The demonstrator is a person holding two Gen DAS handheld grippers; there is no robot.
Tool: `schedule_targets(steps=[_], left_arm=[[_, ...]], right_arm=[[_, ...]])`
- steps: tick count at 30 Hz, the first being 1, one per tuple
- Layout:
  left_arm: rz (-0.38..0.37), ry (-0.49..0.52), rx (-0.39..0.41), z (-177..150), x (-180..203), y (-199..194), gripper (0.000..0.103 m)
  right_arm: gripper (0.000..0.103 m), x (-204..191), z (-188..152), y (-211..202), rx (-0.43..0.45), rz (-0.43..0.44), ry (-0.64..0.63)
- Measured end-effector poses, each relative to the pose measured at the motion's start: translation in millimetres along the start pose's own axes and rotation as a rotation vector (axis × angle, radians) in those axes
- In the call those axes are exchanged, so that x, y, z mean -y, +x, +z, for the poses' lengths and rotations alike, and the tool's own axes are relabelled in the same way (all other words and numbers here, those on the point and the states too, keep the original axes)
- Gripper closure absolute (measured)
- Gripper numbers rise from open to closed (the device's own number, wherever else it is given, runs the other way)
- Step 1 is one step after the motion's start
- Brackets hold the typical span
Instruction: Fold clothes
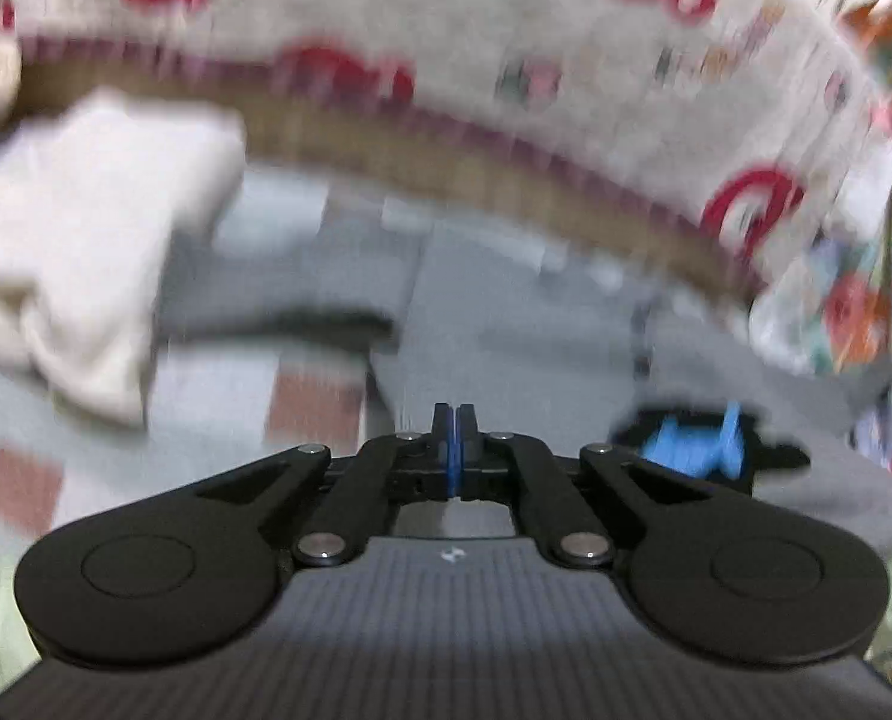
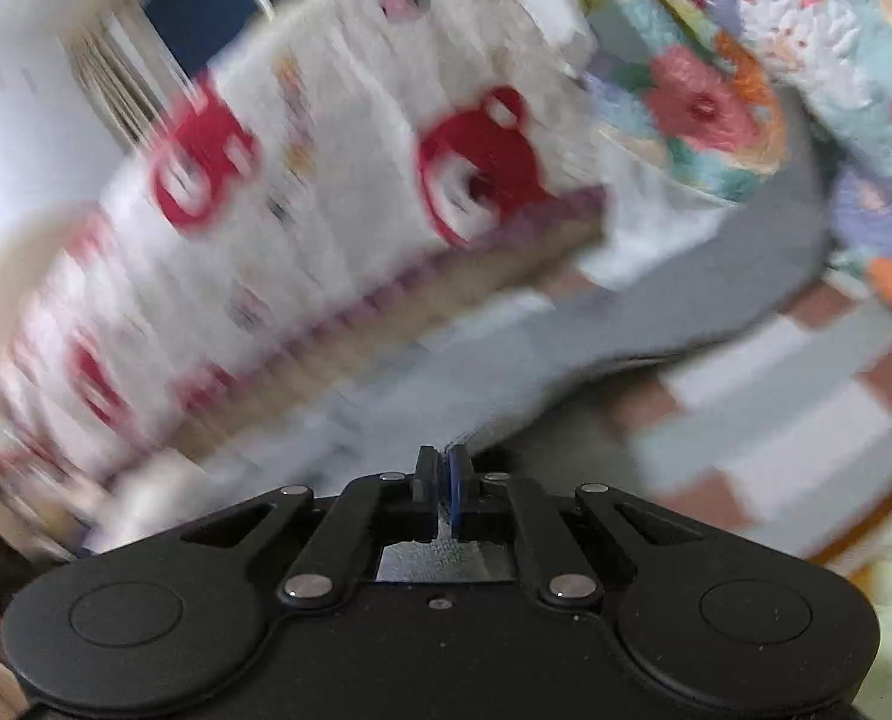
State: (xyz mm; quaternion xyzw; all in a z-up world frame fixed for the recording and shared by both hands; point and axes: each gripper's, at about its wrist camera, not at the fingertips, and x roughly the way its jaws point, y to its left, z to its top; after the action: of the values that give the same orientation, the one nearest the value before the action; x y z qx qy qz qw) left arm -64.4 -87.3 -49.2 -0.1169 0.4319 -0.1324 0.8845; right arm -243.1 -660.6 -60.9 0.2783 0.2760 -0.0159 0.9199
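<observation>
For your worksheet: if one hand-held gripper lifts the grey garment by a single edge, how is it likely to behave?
The grey garment will probably droop, since it lies flat in soft curves. It looks thin, so likely light. Its far end runs under the floral bedding, which may drag.

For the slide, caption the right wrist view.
Right gripper pinches the grey garment on the checked bedsheet, beside a floral quilt.

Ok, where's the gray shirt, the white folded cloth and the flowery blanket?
Gray fabric shirt (image 1: 505, 312), left wrist view, its middle.
White folded cloth (image 1: 86, 228), left wrist view, its top.
Flowery quilted blanket (image 2: 715, 102), right wrist view, a pink flower.
</observation>
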Motion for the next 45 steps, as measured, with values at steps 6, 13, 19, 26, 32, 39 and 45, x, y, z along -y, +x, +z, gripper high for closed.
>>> schedule_targets(steps=[6,13,19,26,32,39,45], left_arm=[[0.069,-0.057,-0.123,-27.4,-16.1,39.5,0.097],[0.008,-0.021,-0.077,-15.2,-17.5,50.0,0.040],[-0.031,0.017,-0.336,-39.1,-14.8,79.8,0.037],[0.023,0.083,-0.350,-51.1,1.3,80.4,0.025],[0.069,0.140,-0.310,-60.2,19.0,82.9,0.020],[0.059,0.137,-0.233,-55.3,24.7,67.6,0.091],[0.045,0.099,-0.267,-58.9,24.0,84.5,0.059]], right_arm=[[0.081,-7.7,-36.3,39.5,-0.144,-0.198,-0.115],[0.048,0.0,-47.7,25.8,-0.200,-0.086,-0.087],[0.041,4.4,-78.1,18.0,-0.293,-0.057,-0.096],[0.032,7.5,-98.9,42.4,-0.298,-0.076,-0.003],[0.092,-26.1,-97.5,41.8,-0.178,-0.072,-0.183],[0.090,-25.3,-88.8,13.9,-0.064,0.130,-0.011],[0.058,-25.0,-113.4,55.3,-0.206,0.051,-0.025]])
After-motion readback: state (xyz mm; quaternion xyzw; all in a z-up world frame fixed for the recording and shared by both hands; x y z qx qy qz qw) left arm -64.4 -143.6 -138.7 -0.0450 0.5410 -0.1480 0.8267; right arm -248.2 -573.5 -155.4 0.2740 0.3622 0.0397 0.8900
